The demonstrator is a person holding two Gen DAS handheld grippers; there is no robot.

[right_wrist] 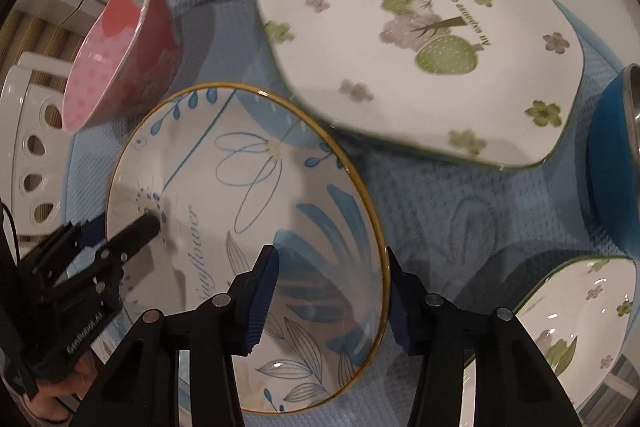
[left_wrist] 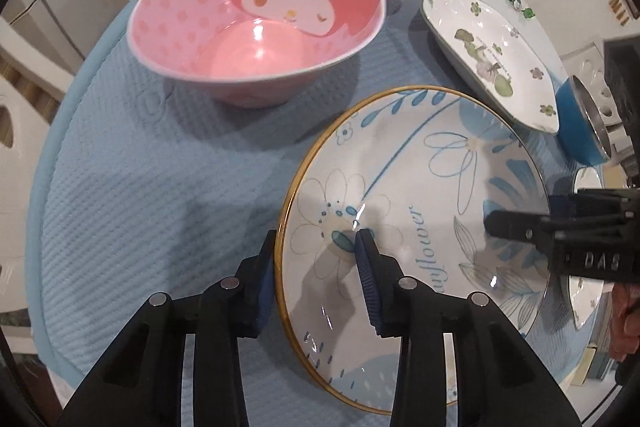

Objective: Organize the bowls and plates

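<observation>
Both the left gripper (left_wrist: 316, 255) and right gripper (right_wrist: 332, 291) straddle opposite rims of the sunflower plate (left_wrist: 420, 195), jaws spread. Beyond them, the pink bowl (left_wrist: 256, 19) and square floral plate (right_wrist: 424, 39) sit on the blue mat (left_wrist: 160, 187).

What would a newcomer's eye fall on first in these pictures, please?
Most striking is the round gold-rimmed blue-flowered plate in the middle of the blue mat, its rim straddled by both hand-held grippers, left and right. Behind it stands a pink cartoon bowl.

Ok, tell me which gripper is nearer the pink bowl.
Left. The left gripper straddles the sunflower plate's rim on the side facing the pink bowl; the right gripper straddles the opposite rim.
</observation>
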